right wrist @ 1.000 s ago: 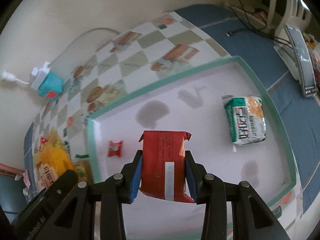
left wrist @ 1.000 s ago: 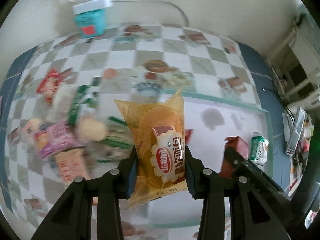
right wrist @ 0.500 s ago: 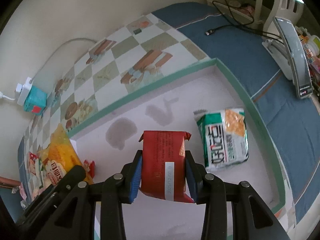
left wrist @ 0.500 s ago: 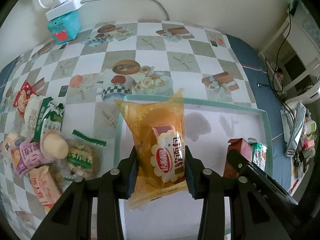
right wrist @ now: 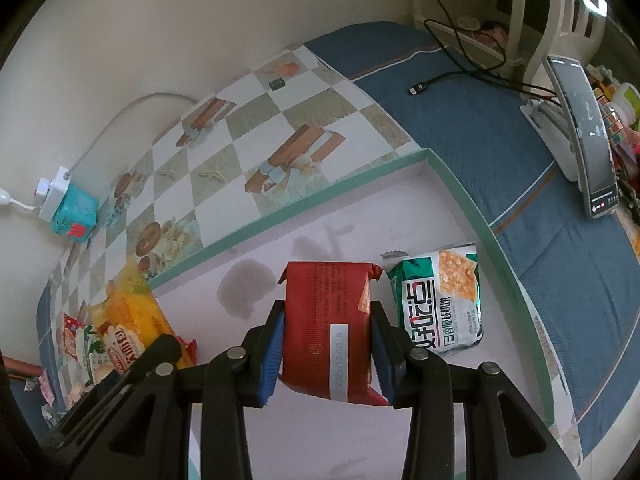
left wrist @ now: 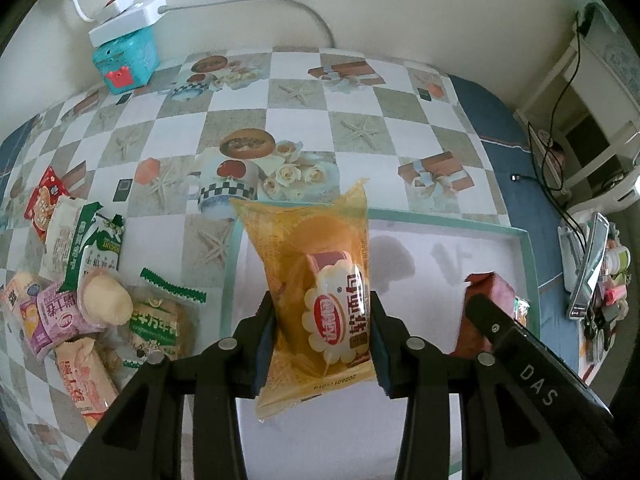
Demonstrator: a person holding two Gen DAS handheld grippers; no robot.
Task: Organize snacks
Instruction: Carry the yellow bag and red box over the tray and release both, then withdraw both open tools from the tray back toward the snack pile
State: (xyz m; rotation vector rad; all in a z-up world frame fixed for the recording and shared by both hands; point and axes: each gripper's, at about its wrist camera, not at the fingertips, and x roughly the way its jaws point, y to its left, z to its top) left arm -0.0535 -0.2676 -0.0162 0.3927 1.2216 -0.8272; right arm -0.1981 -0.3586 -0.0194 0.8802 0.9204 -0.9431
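Note:
My left gripper (left wrist: 322, 340) is shut on a yellow soft-bread packet (left wrist: 320, 280) and holds it over the left part of the green-rimmed tray (left wrist: 440, 220). My right gripper (right wrist: 326, 348) is shut on a red snack packet (right wrist: 328, 320) above the tray floor (right wrist: 360, 220). A green cracker packet (right wrist: 440, 300) lies in the tray just right of the red packet. The red packet (left wrist: 486, 304) and the right gripper's body show at the right of the left wrist view. The yellow packet (right wrist: 128, 320) shows at the left of the right wrist view.
A pile of loose snack packets (left wrist: 80, 280) lies on the checkered tablecloth left of the tray. A teal box with a white power strip (left wrist: 124, 56) stands by the wall. A phone on a stand (right wrist: 584, 140) and cables lie on the blue cloth to the right.
The left gripper has carried the yellow packet right, from above the snack pile to over the tray. The right gripper has moved the red packet right, close beside the green cracker packet.

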